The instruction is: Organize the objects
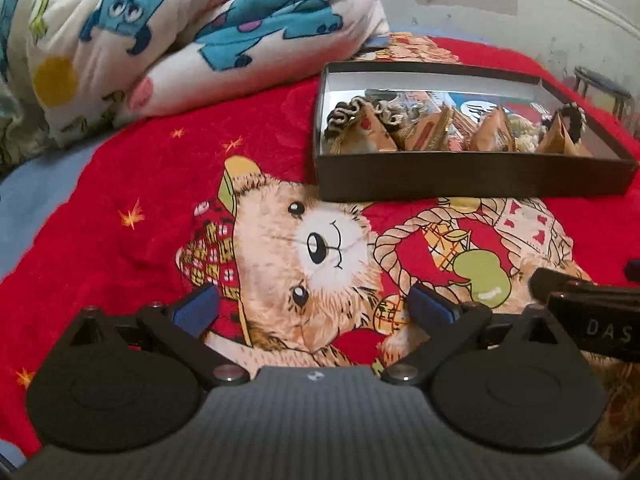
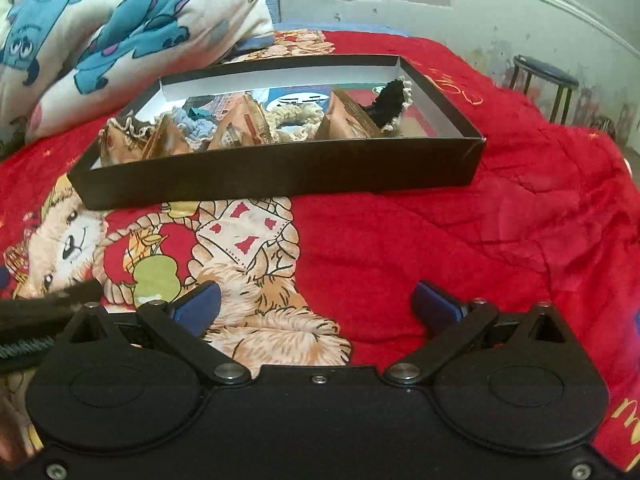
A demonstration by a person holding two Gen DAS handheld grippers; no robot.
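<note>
Currently both the left gripper [image 1: 314, 304] and right gripper [image 2: 316, 302] hover empty, jaws spread. Approach the shallow black cardboard box [image 2: 280, 178] of wrapped packets [image 2: 236, 132] from above, clearing its near wall.

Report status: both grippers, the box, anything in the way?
Left gripper open, empty. Right gripper open, empty. Black box on red blanket ahead, packets and scrunchies inside. Path to box unobstructed.
</note>
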